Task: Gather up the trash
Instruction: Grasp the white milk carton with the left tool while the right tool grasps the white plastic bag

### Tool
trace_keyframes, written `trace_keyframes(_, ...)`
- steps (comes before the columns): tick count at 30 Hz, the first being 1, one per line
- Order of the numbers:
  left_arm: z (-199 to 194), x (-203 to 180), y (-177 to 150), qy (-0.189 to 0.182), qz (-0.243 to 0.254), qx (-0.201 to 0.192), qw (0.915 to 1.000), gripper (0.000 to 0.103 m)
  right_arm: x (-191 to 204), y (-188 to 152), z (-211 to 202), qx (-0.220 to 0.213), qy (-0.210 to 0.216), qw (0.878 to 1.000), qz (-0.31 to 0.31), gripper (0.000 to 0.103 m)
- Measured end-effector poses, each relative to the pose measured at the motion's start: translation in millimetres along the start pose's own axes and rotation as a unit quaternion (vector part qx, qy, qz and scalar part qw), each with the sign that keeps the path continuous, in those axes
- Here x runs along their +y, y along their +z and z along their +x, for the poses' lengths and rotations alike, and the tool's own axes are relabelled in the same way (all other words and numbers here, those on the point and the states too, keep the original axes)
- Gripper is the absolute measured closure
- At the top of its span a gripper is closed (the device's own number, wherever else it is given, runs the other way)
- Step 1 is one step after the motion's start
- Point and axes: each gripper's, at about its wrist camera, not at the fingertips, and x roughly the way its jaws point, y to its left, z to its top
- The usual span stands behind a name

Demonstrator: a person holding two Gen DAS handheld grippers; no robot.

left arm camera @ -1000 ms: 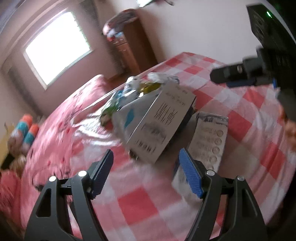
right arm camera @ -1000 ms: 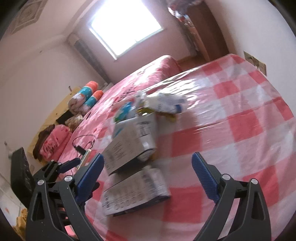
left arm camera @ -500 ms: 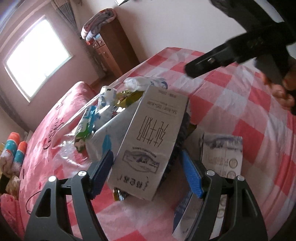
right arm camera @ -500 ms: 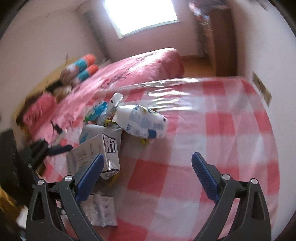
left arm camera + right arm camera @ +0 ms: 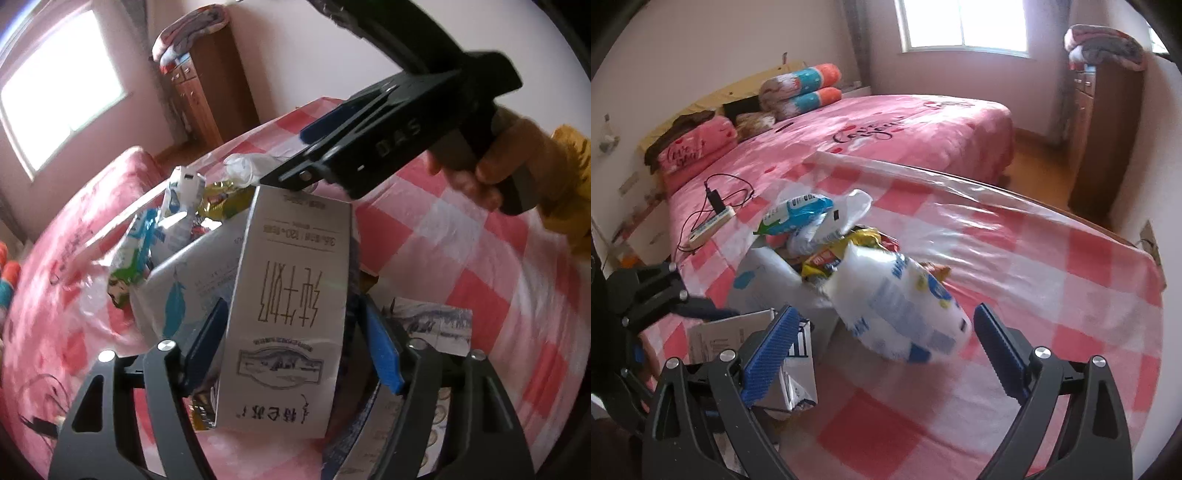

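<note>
A grey-white milk carton (image 5: 288, 258) with printed characters stands tilted on the checked table, between the jaws of my left gripper (image 5: 295, 314). Those jaws are closing, and the blue pads (image 5: 384, 354) stand right beside the carton's sides without clearly pressing. In the right wrist view the same carton (image 5: 738, 332) lies at the lower left. My right gripper (image 5: 884, 312) is open, and a white and blue plastic package (image 5: 897, 306) lies just ahead between its fingers, untouched. Behind it sits a heap of wrappers (image 5: 820, 236). A hand (image 5: 491, 173) holds the right gripper (image 5: 369, 147) above the heap.
A flattened carton (image 5: 436, 332) lies right of the standing one. A white bag with a feather print (image 5: 184, 280) leans against the heap. The red and white tablecloth (image 5: 1052, 295) stretches to the right. A pink bed (image 5: 886, 129) with a power strip (image 5: 709, 225) lies beyond; a wooden cabinet (image 5: 1104, 129) stands far right.
My left gripper has moved in until the carton stands between its jaws, which are now narrower. My right gripper has swung over the heap and now faces the plastic package.
</note>
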Motion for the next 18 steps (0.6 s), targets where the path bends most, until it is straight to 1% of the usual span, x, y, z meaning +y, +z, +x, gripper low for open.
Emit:
trace_keyframes(1,0,2,-1,-0.004,-0.018,-0.001,0.9998,0.036,-1,4,3,0.001,0.004,1.0,-0.002,0.009)
trace_keyframes(3,0,3,-2,-0.004,-0.034,-0.005,0.9994,0.037,-3,8,7,0.0,0.017,1.0,-0.001,0.009)
trace_keyframes(7,-2,9,-8,-0.01,-0.069,-0.011,0.9975,0.037,-6,12,20,0.018,0.028,0.999,0.004,0.009)
trace_keyframes(9,-6,12,-11,-0.015,-0.092,-0.011,0.9956,0.038,-3,10,24,0.024,0.026,0.999,-0.002,0.009)
trace_keyframes(11,-8,15,-16,-0.017,-0.112,-0.014,0.9935,0.038,-2,9,25,0.028,0.027,0.999,0.002,0.021)
trace_keyframes(12,-10,16,-18,-0.017,-0.117,-0.017,0.9929,0.038,-2,8,24,0.026,0.023,0.999,0.007,0.025)
trace_keyframes(17,-15,28,-29,-0.013,-0.158,-0.022,0.9871,0.038,-6,4,14,0.016,0.004,0.999,0.03,0.052)
trace_keyframes(18,-15,30,-30,-0.011,-0.162,-0.023,0.9864,0.038,-6,3,13,0.016,0.002,0.999,0.033,0.055)
